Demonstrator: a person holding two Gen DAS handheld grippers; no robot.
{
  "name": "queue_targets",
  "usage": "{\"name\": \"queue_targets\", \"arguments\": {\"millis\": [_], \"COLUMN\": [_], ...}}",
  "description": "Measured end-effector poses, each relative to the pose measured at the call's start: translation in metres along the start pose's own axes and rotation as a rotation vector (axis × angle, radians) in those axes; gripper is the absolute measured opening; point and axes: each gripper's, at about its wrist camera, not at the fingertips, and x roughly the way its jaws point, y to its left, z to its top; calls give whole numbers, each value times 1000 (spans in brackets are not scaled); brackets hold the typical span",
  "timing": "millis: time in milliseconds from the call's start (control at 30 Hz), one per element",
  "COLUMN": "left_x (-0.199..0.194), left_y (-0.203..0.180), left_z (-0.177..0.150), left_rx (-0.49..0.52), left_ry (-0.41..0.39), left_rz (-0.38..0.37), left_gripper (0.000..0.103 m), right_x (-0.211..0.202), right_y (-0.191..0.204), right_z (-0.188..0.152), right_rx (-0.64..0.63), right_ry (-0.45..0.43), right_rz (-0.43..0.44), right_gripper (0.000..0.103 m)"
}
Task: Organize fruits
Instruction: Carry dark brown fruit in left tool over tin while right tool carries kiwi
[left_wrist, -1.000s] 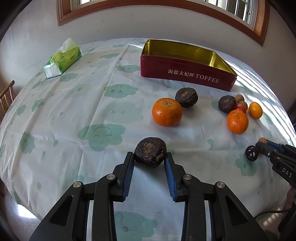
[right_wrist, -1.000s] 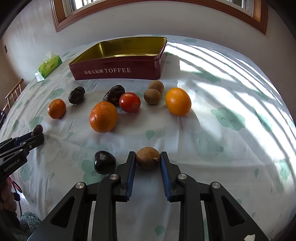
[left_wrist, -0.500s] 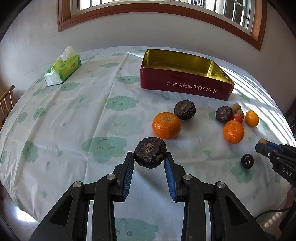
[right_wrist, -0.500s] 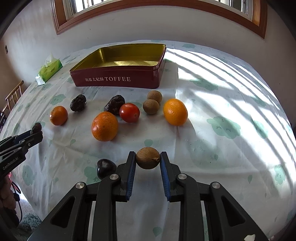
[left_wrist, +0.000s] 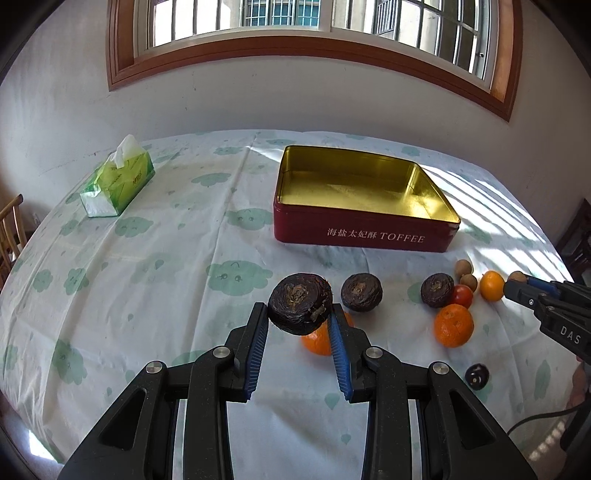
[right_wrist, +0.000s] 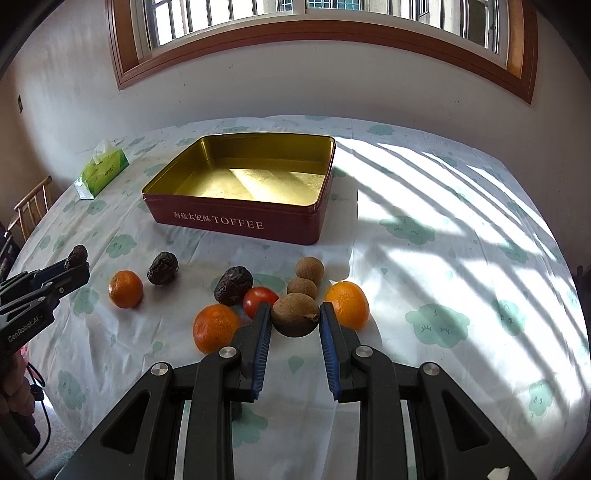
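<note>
My left gripper (left_wrist: 299, 314) is shut on a dark wrinkled fruit (left_wrist: 300, 308), held above the tablecloth in front of the red TOFFEE tin (left_wrist: 364, 236). My right gripper (right_wrist: 294, 317) is shut on a brown round fruit (right_wrist: 294, 314), lifted over the fruit cluster. On the cloth lie oranges (right_wrist: 215, 328) (right_wrist: 347, 304) (right_wrist: 125, 288), a red tomato (right_wrist: 259, 300), dark wrinkled fruits (right_wrist: 233, 285) (right_wrist: 162, 262) and small brown fruits (right_wrist: 309, 270). The tin (right_wrist: 236, 221) is open with a bare gold floor.
A green tissue pack (left_wrist: 117, 181) lies at the far left of the round table. A small dark fruit (left_wrist: 477, 376) sits near the right front. A wooden chair (left_wrist: 9, 232) stands by the left edge. A window is behind the table.
Both grippers have risen with their fruits and tilted up toward the tin. The small dark fruit stayed on the cloth.
</note>
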Motion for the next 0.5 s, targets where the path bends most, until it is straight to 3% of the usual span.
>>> {"name": "queue_targets", "arguments": {"millis": [400, 500], "left_x": [26, 39], "left_y": [4, 7], "left_z": [59, 72], "left_rx": [32, 18], "left_ry": [-48, -43], "left_rz": [-13, -55], "left_gripper": [34, 34], "right_x": [19, 26], "right_y": [6, 9], "right_z": [52, 63], "right_rx": [-14, -20], "right_ry": [-36, -40], "right_rz": [14, 18], "right_gripper": [24, 24]}}
